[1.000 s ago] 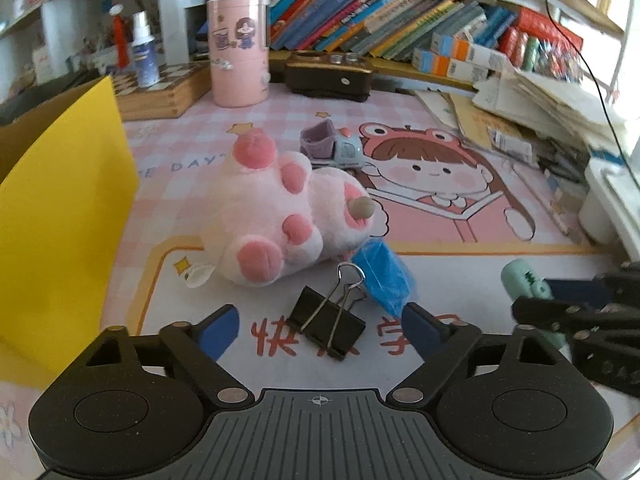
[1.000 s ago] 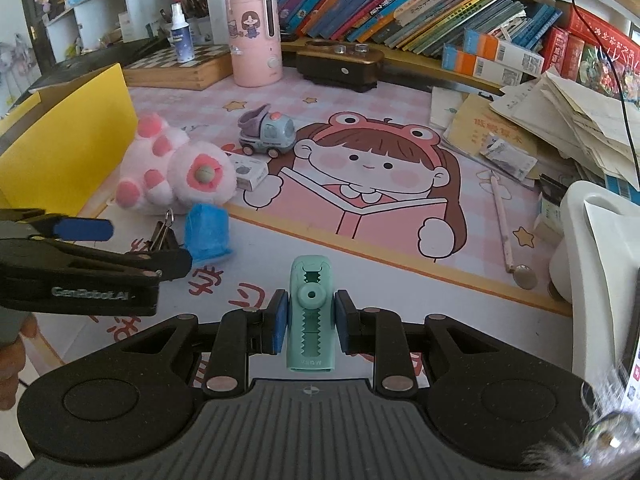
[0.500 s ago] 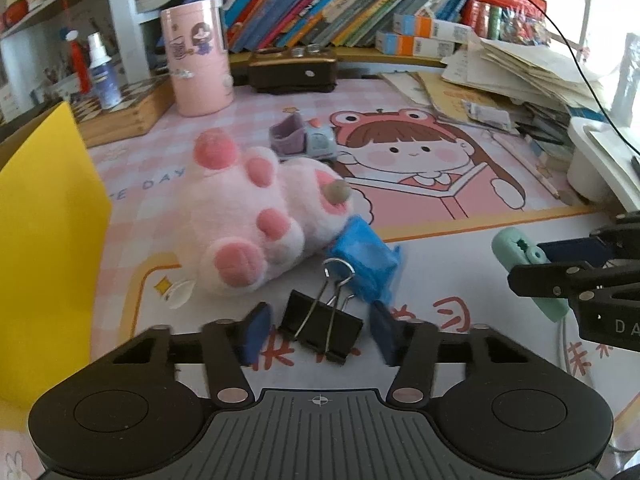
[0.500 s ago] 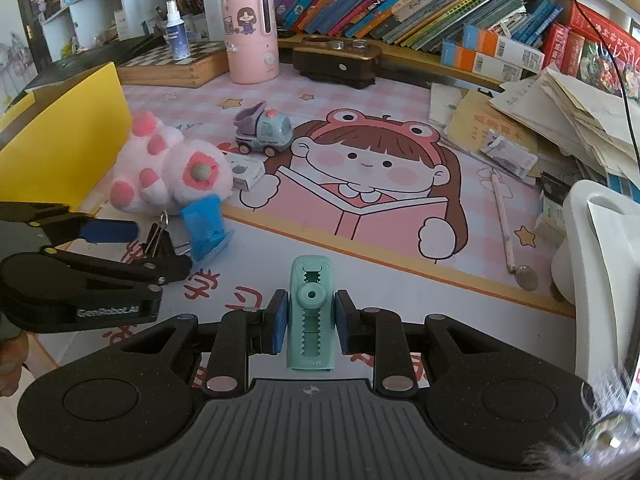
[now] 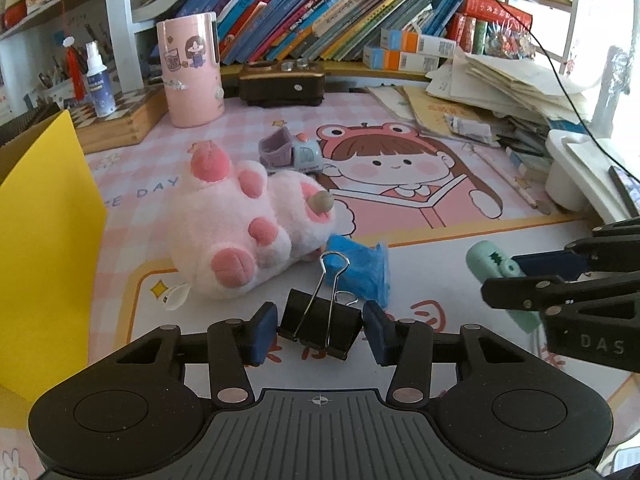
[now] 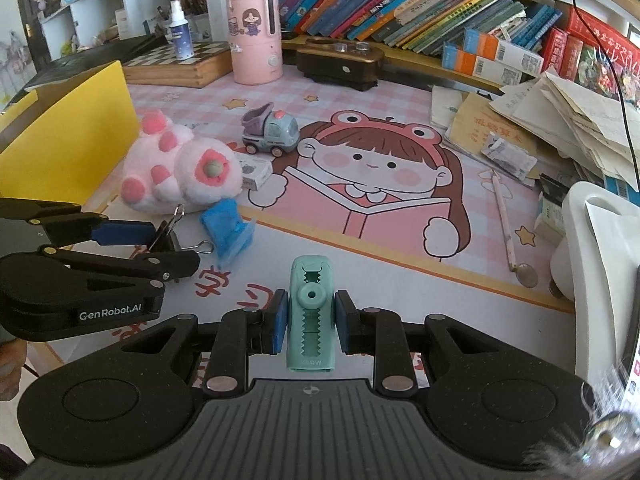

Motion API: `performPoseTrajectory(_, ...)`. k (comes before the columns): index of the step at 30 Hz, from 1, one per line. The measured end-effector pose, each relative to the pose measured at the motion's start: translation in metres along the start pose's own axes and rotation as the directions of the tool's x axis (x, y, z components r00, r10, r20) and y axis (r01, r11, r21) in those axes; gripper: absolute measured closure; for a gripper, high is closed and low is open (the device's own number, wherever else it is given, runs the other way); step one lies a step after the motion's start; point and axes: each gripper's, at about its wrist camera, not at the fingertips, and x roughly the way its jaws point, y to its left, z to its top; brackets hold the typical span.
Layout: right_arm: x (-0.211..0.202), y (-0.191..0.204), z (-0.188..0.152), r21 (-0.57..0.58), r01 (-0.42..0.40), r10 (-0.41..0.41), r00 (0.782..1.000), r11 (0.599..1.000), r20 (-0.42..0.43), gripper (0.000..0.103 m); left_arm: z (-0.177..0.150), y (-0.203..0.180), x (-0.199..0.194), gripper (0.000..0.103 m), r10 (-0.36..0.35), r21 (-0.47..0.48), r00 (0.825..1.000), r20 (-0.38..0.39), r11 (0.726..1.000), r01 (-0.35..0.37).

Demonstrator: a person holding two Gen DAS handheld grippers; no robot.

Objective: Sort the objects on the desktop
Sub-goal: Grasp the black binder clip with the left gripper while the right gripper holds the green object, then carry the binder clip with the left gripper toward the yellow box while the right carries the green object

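My left gripper (image 5: pixel 320 330) is closing around a black binder clip (image 5: pixel 319 324); its blue pads stand on either side of the clip, close to it, with small gaps showing. The same clip shows in the right wrist view (image 6: pixel 168 236) between the left fingers. My right gripper (image 6: pixel 308 320) is shut on a mint green correction tape (image 6: pixel 310 312), held above the mat; it also shows in the left wrist view (image 5: pixel 496 268). A pink plush toy (image 5: pixel 240 232), a blue crumpled wrapper (image 5: pixel 360 270) and a toy truck (image 5: pixel 292 154) lie on the desk mat.
A yellow box (image 5: pixel 44 240) stands at the left. A pink canister (image 5: pixel 192 68), a dark brown case (image 5: pixel 280 84), a chessboard box (image 5: pixel 120 120) and books line the back. Paper piles (image 5: pixel 500 80) and a white stand (image 5: pixel 580 172) are on the right. A pencil (image 6: pixel 502 216) lies on the mat.
My left gripper moved forward over the binder clip and its fingers narrowed from wide open to close beside it. The right gripper kept hold of the correction tape, nearly still.
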Motion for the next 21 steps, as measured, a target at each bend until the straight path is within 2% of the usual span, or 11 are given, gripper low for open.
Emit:
performPoseTrajectory(8,-0.008,0.010,-0.004,-0.013,-0.009,0.009,1.000,1.000,0.006,0.080,-0.009,0.008,-0.018,0.057,-0.009,-0.059,1.000,0.011,0.998,0.010)
performPoseTrajectory(21,-0.021,0.027,-0.015,-0.031,-0.033,0.033,0.999,0.999,-0.003,0.080,-0.020,0.022,-0.058,0.057,-0.029,-0.183,0.996,0.083,0.982,0.044)
